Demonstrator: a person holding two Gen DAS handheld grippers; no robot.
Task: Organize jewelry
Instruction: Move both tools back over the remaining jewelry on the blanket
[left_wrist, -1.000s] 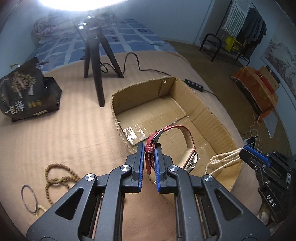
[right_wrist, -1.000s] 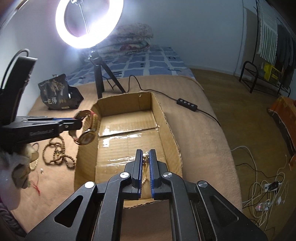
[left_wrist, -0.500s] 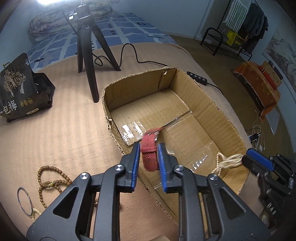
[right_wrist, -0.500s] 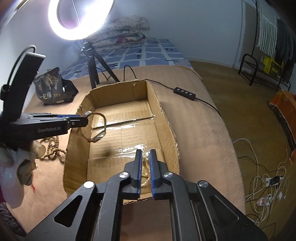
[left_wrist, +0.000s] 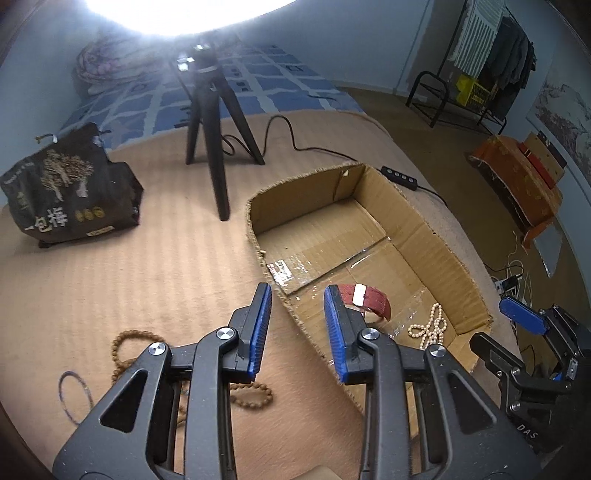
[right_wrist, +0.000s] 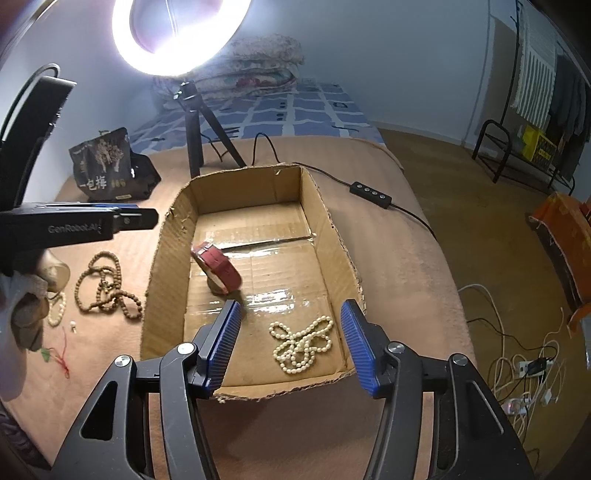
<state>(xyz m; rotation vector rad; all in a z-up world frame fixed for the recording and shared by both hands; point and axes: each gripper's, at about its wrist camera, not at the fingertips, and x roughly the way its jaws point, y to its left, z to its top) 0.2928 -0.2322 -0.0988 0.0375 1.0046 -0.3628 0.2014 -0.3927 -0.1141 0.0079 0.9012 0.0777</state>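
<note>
An open cardboard box (right_wrist: 334, 236) (left_wrist: 436, 240) lies on the tan blanket. A red-strap watch (right_wrist: 218, 267) (left_wrist: 369, 301) lies inside it at the left. A white pearl necklace (right_wrist: 301, 343) (left_wrist: 430, 326) lies in the box's near end. My left gripper (left_wrist: 297, 328) is open and empty above the box's left wall. My right gripper (right_wrist: 291, 343) is open and empty above the pearls. A brown bead necklace (right_wrist: 107, 288) (left_wrist: 125, 347) lies on the blanket left of the box.
A ring light on a black tripod (right_wrist: 194, 122) (left_wrist: 214, 147) stands behind the box, with its cable and switch (right_wrist: 371, 190). A dark bag (right_wrist: 107, 166) (left_wrist: 70, 192) sits at the back left. A thin bangle (left_wrist: 74, 397) and small beads (right_wrist: 57, 314) lie near the brown necklace.
Both grippers have opened. The watch dropped from my left gripper into the box and the pearl necklace dropped from my right gripper into the box. Both grippers have pulled back.
</note>
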